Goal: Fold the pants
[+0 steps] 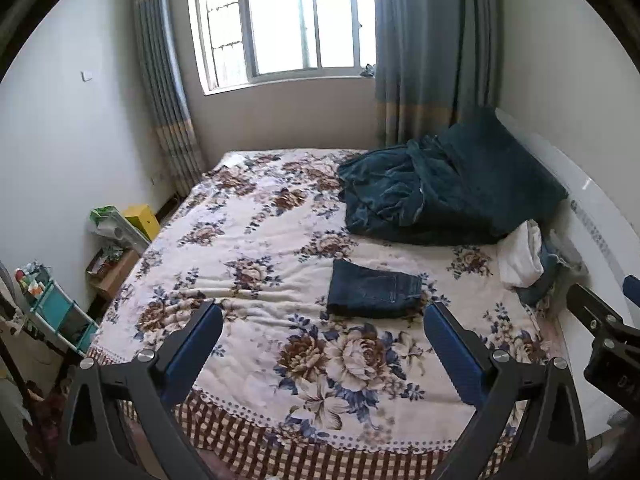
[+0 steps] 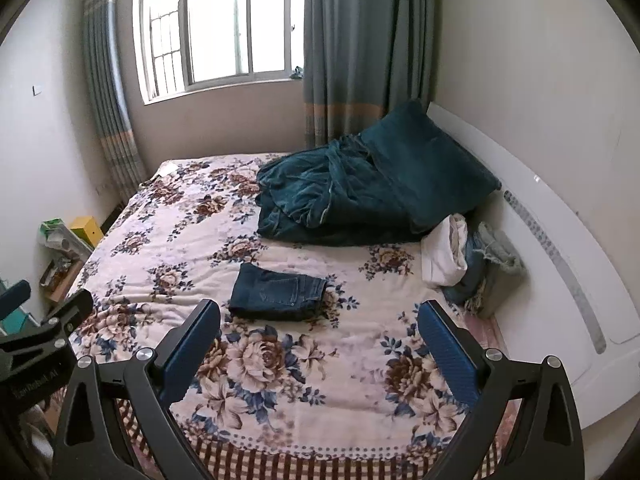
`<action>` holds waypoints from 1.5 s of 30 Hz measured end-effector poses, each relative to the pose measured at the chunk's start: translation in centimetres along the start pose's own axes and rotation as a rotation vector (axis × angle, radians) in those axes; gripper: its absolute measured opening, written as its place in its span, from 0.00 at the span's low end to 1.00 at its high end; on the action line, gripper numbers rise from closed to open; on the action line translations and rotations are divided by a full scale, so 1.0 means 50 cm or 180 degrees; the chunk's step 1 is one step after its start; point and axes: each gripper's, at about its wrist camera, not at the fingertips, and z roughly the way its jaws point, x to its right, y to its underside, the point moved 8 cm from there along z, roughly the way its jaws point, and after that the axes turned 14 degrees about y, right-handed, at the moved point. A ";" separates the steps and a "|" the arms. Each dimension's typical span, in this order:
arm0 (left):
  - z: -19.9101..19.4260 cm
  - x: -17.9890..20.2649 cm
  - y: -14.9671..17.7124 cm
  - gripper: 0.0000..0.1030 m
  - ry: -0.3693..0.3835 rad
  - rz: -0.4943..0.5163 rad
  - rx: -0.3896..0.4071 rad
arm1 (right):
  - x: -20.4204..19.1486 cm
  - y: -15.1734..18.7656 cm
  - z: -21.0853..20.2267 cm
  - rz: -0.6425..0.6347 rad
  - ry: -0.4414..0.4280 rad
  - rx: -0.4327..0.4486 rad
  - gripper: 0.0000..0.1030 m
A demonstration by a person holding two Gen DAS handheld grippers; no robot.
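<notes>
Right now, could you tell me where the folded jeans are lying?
The folded jeans lie flat on the floral bedspread mid-bed, nearer than the teal blanket, left of the white garment, beyond both open grippers.

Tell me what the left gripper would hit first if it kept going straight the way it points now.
Probably the floral bedspread, just in front of the folded jeans. The left gripper is open and empty, aimed down at the bed; the jeans lie slightly right of its centre line, though depth is hard to judge.
</notes>
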 end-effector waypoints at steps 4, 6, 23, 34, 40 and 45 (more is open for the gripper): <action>0.022 0.005 0.002 1.00 -0.0025 0.0008 -0.0042 | -0.005 0.008 0.032 -0.0029 0.0055 -0.0057 0.98; 0.026 0.006 0.002 1.00 -0.0026 0.0018 -0.0047 | -0.006 0.014 0.045 -0.0026 0.0058 -0.0099 0.98; 0.033 -0.009 0.005 1.00 -0.0104 -0.0013 -0.0018 | -0.005 0.028 0.061 -0.0014 0.0057 -0.0125 0.98; 0.022 -0.014 0.008 1.00 -0.0121 -0.0031 0.0037 | -0.020 0.037 0.050 -0.0007 0.0039 -0.0125 0.98; 0.019 -0.008 0.008 1.00 -0.0114 -0.0027 0.0041 | -0.021 0.036 0.051 -0.0007 0.0037 -0.0129 0.98; 0.015 0.000 0.005 1.00 -0.0100 -0.0018 0.0041 | -0.018 0.039 0.052 0.0001 0.0040 -0.0128 0.98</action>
